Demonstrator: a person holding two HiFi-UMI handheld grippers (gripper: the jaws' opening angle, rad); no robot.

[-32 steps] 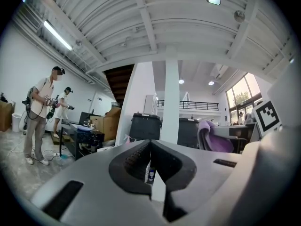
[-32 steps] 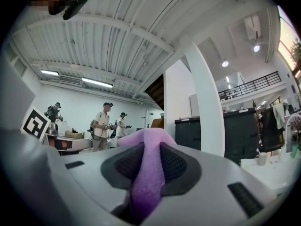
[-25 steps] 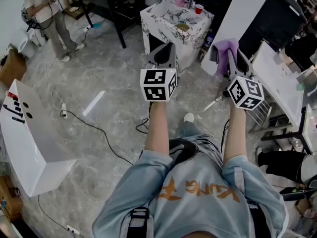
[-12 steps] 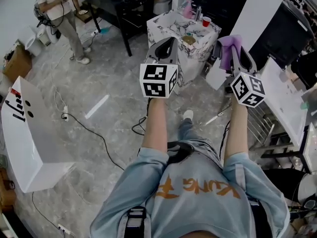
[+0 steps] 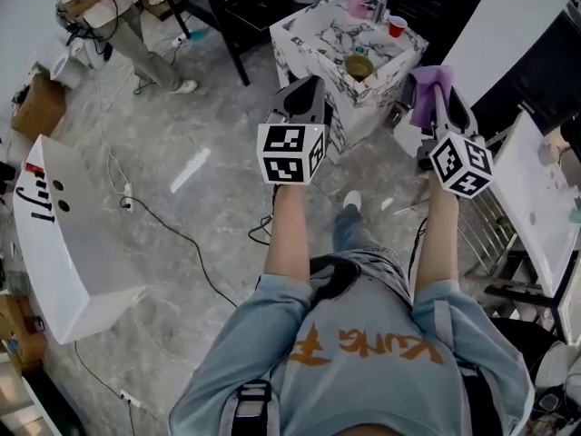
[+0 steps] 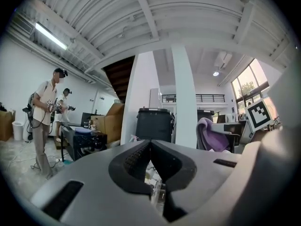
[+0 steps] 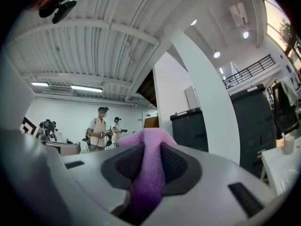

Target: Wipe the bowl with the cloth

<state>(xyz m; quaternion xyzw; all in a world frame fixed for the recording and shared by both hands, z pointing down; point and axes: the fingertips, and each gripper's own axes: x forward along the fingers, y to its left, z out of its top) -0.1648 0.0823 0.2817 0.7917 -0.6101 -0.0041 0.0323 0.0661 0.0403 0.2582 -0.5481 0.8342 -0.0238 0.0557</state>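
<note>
The bowl [image 5: 359,65], small, round and dull gold, sits on the white-veined marble counter [image 5: 309,36] in the head view. The left gripper [image 5: 306,94] and the right gripper [image 5: 439,107], which carries the cloth [image 5: 425,89], hang short of that counter. I judge this the approach, and next the cloth must go over the counter and down into the bowl. In the left gripper view the ribbed dark pads meet on nothing, and in the right gripper view the jaws clamp a soft, fuzzy purple fold.
</note>
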